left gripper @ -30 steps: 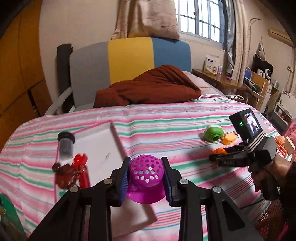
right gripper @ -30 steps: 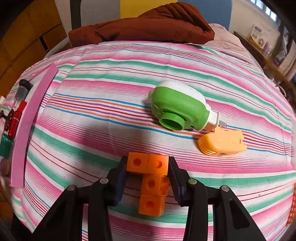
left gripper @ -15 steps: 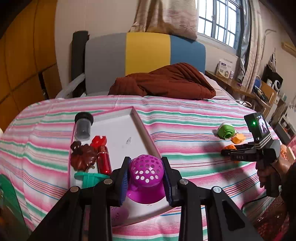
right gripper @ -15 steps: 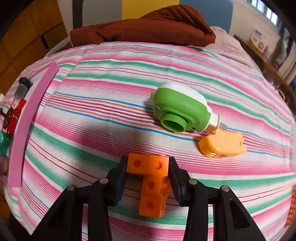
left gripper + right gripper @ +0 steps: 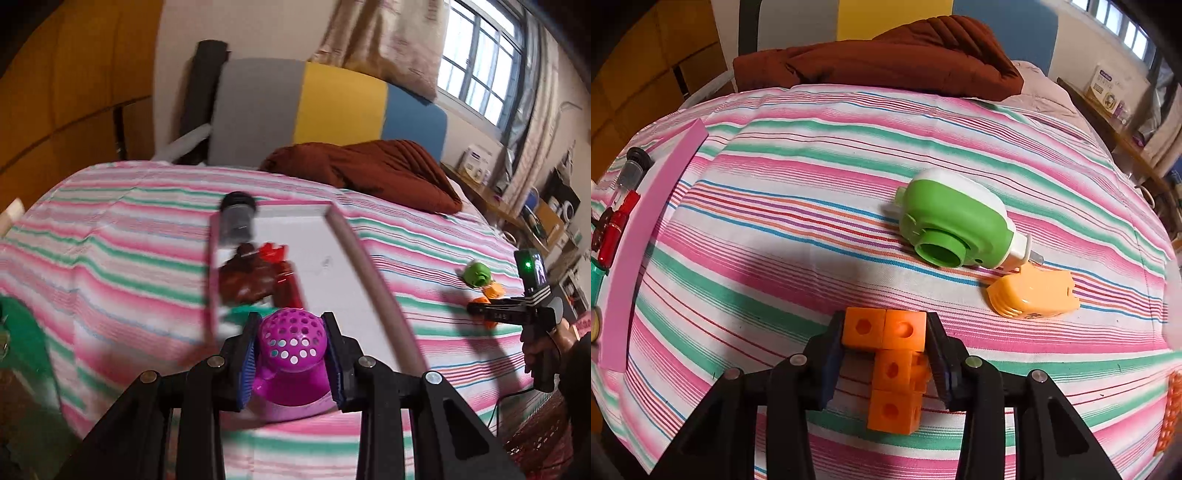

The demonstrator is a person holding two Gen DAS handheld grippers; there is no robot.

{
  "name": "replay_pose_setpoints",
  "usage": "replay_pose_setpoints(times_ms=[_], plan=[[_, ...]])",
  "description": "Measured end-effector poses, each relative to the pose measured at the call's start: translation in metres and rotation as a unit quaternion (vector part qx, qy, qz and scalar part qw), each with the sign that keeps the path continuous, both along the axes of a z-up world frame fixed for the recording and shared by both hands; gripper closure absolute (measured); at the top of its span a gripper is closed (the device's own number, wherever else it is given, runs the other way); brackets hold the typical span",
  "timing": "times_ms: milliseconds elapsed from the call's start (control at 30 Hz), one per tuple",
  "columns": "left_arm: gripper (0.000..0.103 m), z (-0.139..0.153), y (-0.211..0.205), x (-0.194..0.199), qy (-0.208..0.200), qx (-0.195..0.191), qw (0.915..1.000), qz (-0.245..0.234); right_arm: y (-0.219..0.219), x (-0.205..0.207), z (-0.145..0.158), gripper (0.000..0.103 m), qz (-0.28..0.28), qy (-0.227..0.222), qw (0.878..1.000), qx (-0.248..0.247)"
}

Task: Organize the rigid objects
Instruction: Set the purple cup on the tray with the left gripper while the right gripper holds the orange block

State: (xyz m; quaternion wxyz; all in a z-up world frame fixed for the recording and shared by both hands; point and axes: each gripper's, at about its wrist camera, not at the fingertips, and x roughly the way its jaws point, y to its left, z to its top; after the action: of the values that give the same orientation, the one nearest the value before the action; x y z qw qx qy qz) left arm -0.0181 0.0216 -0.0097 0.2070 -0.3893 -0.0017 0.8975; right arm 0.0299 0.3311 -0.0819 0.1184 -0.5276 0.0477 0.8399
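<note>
Left gripper [image 5: 291,356], jaws clamped on purple perforated toy [image 5: 291,347], has swung over the pink-rimmed tray [image 5: 369,266]; next, release. Right gripper [image 5: 886,345] clamps orange cube cluster [image 5: 892,363].

Smeared by motion in the left wrist view — dark-capped vial [image 5: 238,221], brown lump [image 5: 245,278] and red piece [image 5: 282,275] inside the pink-rimmed tray [image 5: 369,266], shapes uncertain. Half hidden behind the purple perforated toy [image 5: 291,345]: a green item [image 5: 240,314]. Cut by the right wrist view's edge — orange lattice piece [image 5: 1171,413], tray contents at far left.
</note>
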Motion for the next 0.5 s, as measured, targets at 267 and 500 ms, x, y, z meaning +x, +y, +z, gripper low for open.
replay_pose_setpoints(times_ms=[267,500], plan=[[0.071,-0.013,0.000,-0.005,-0.050,0.027,0.9983,-0.014,-0.002,0.000,0.001,0.061,0.010,-0.001,1.000,0.010],[0.071,-0.026,0.049,-0.030,-0.061,0.012,0.9973,-0.040,-0.002,-0.001,0.001,0.061,0.013,-0.002,1.000,0.016]])
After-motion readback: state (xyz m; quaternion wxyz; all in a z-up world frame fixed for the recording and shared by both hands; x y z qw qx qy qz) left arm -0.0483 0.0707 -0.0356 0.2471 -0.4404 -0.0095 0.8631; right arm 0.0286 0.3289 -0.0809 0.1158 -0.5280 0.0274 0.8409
